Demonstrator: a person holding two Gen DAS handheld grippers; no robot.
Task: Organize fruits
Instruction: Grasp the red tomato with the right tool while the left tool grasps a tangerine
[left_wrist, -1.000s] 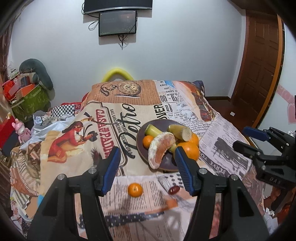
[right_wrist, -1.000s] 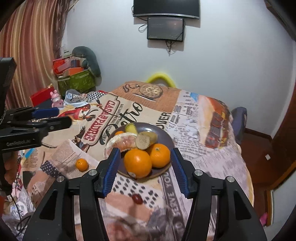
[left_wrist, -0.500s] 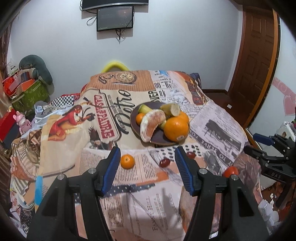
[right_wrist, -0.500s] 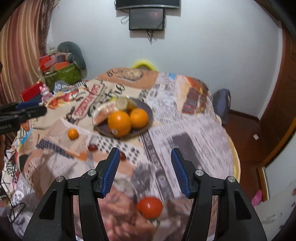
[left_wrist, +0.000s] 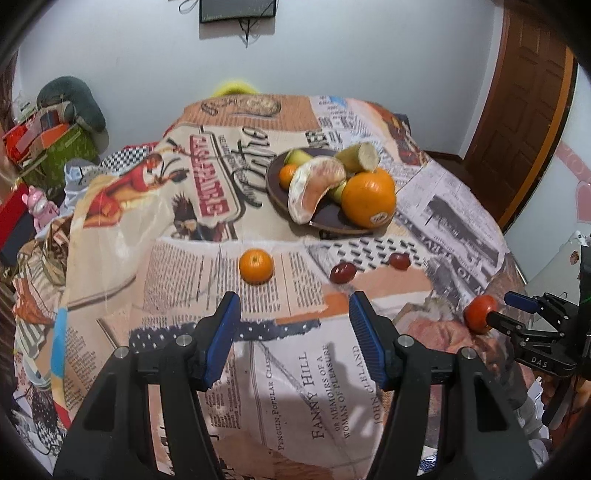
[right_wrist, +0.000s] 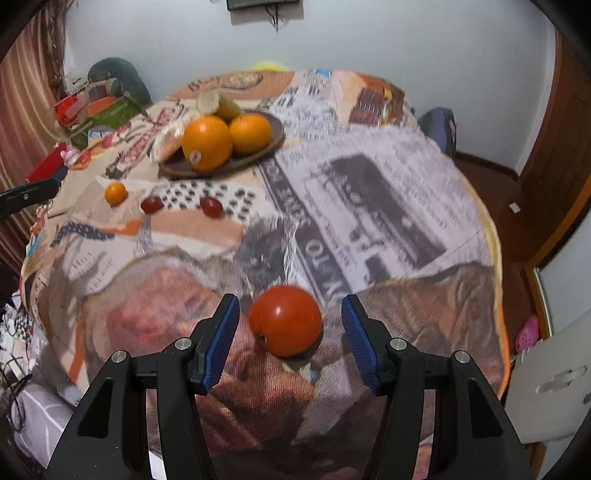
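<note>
While several fruits are already gathered on the dark plate (left_wrist: 325, 221), four pieces are seen loose on the tablecloth (right_wrist: 388, 192), so the sorting is judged partly done. Nearest, the right gripper (right_wrist: 290, 334) is held spread around the tomato (right_wrist: 285, 319), which lies on the cloth between the blue pads with a gap on each side; nothing is pinched. The left gripper (left_wrist: 294, 334) is likewise held apart and empty, with bare cloth between its pads. Just beyond it the small mandarin (left_wrist: 256, 266) is found, and to its right two dark red grapes (left_wrist: 342, 273) lie near each other. Farthest, the plate carries a large orange (left_wrist: 368, 197), a peeled citrus piece (left_wrist: 314, 190) and banana pieces (left_wrist: 360, 157). Tomato, mandarin and grapes are presumably left to be collected.
</note>
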